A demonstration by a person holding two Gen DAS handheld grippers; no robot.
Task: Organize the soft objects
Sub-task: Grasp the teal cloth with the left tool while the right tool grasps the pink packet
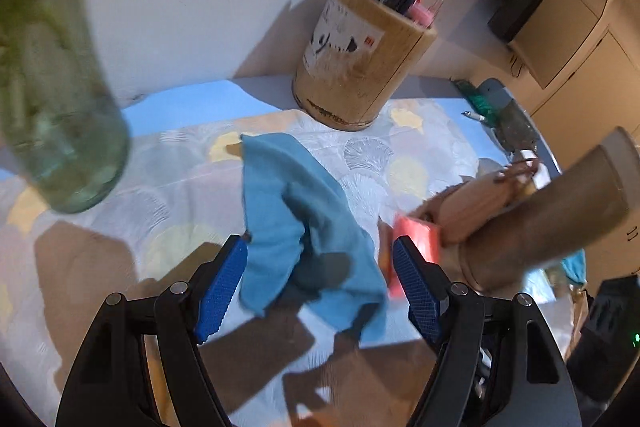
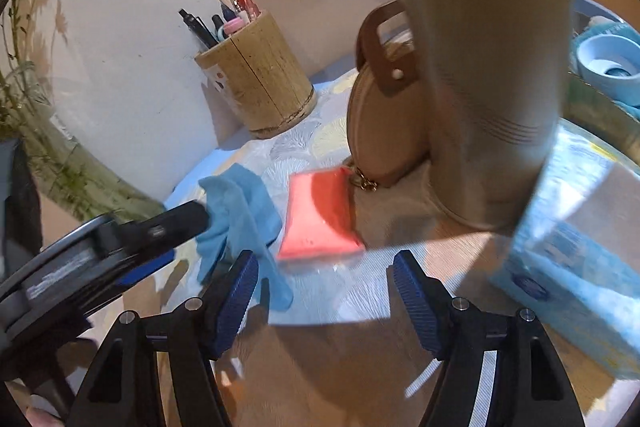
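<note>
A crumpled blue cloth (image 1: 304,227) lies on the patterned tablecloth (image 1: 180,163). My left gripper (image 1: 320,267) is open, its blue pads either side of the cloth's near part, just above it. A soft red pouch (image 1: 416,247) lies to the cloth's right. In the right wrist view the blue cloth (image 2: 240,215) and red pouch (image 2: 320,215) lie side by side. My right gripper (image 2: 324,283) is open and empty, just short of the pouch. The left gripper's finger (image 2: 176,223) reaches the cloth from the left.
A bamboo pen holder (image 1: 356,67) stands by the wall. A green glass vase (image 1: 56,87) is at left. A round tan bag (image 2: 384,123) and tall beige flask (image 2: 488,67) stand behind the pouch. A blue tissue pack (image 2: 576,235) is at right.
</note>
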